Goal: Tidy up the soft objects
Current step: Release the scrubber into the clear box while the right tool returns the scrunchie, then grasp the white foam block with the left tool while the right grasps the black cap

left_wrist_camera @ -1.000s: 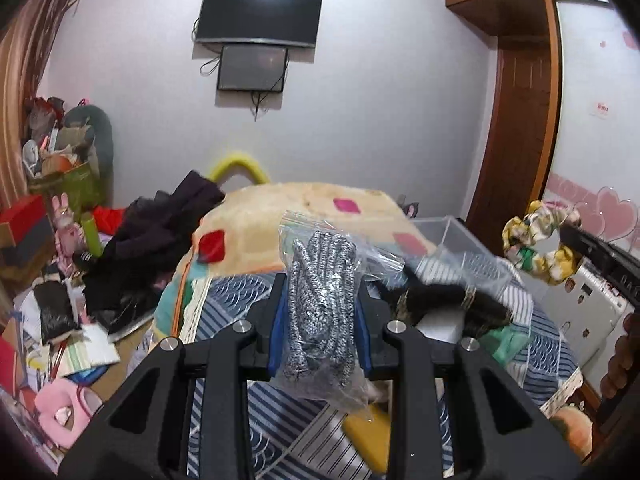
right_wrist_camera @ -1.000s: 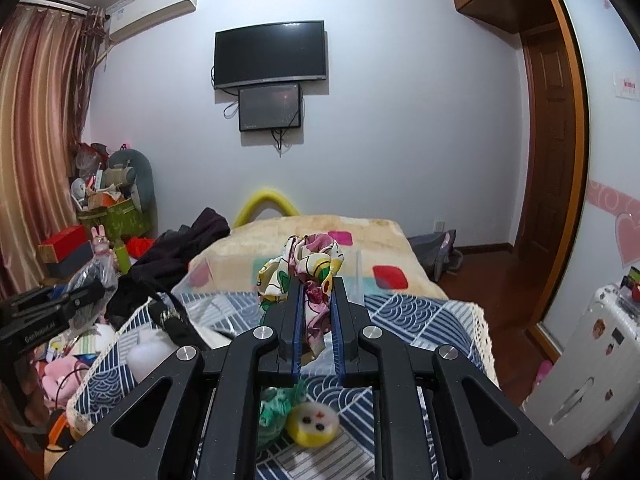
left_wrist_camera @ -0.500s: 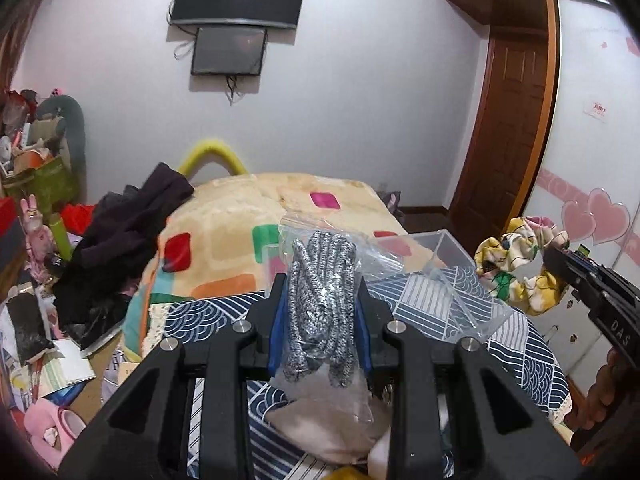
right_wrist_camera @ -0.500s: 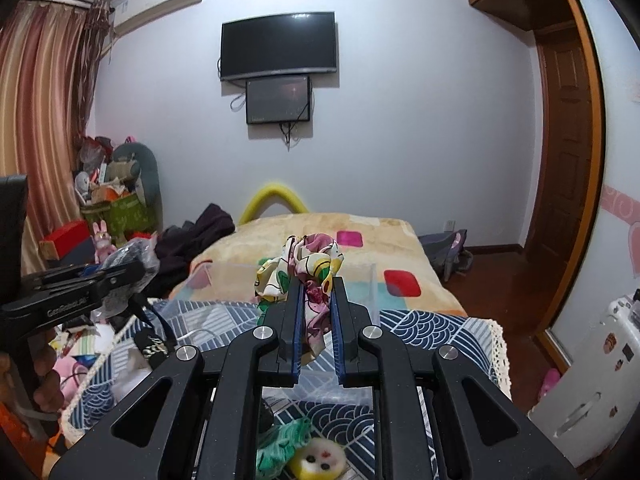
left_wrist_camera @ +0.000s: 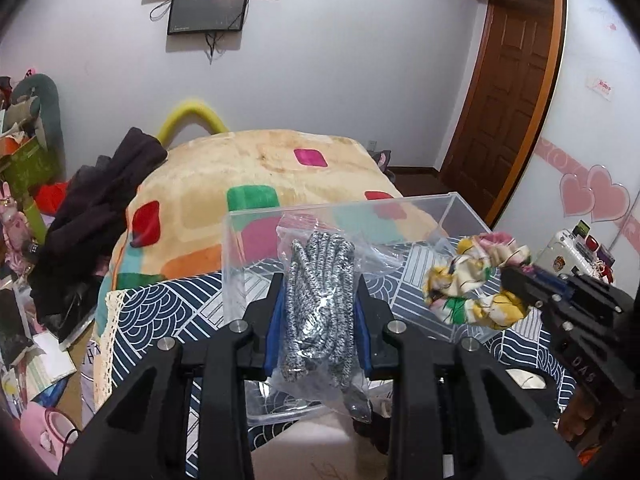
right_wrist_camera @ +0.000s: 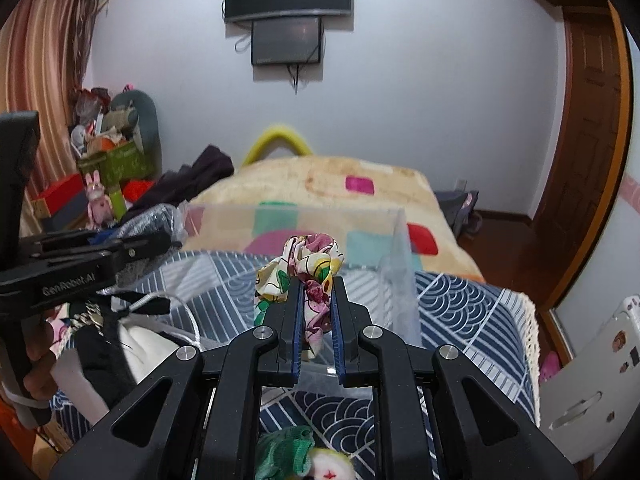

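Observation:
My left gripper [left_wrist_camera: 319, 284] is shut on a clear plastic bag of grey-white knit gloves [left_wrist_camera: 320, 308] and holds it over the near edge of a clear plastic box [left_wrist_camera: 452, 204]. My right gripper [right_wrist_camera: 316, 292] is shut on a floral scrunchie [right_wrist_camera: 308, 268] and holds it above the same box [right_wrist_camera: 396, 248]. The scrunchie [left_wrist_camera: 476, 280] and right gripper [left_wrist_camera: 520, 280] show at the right of the left wrist view. The left gripper [right_wrist_camera: 152, 240] with the bag [right_wrist_camera: 152, 216] shows at the left of the right wrist view.
The box stands on a navy patterned cloth [right_wrist_camera: 460, 296] at the foot of a bed with a cream blanket [left_wrist_camera: 248, 168]. A green cloth and a round toy [right_wrist_camera: 304, 452] lie below my right gripper. Black straps and a white item [right_wrist_camera: 120, 340] lie left. Clutter fills the left floor [left_wrist_camera: 24, 240].
Both grippers have moved forward and down toward the clear box, each still holding its item. The box now lies directly under them.

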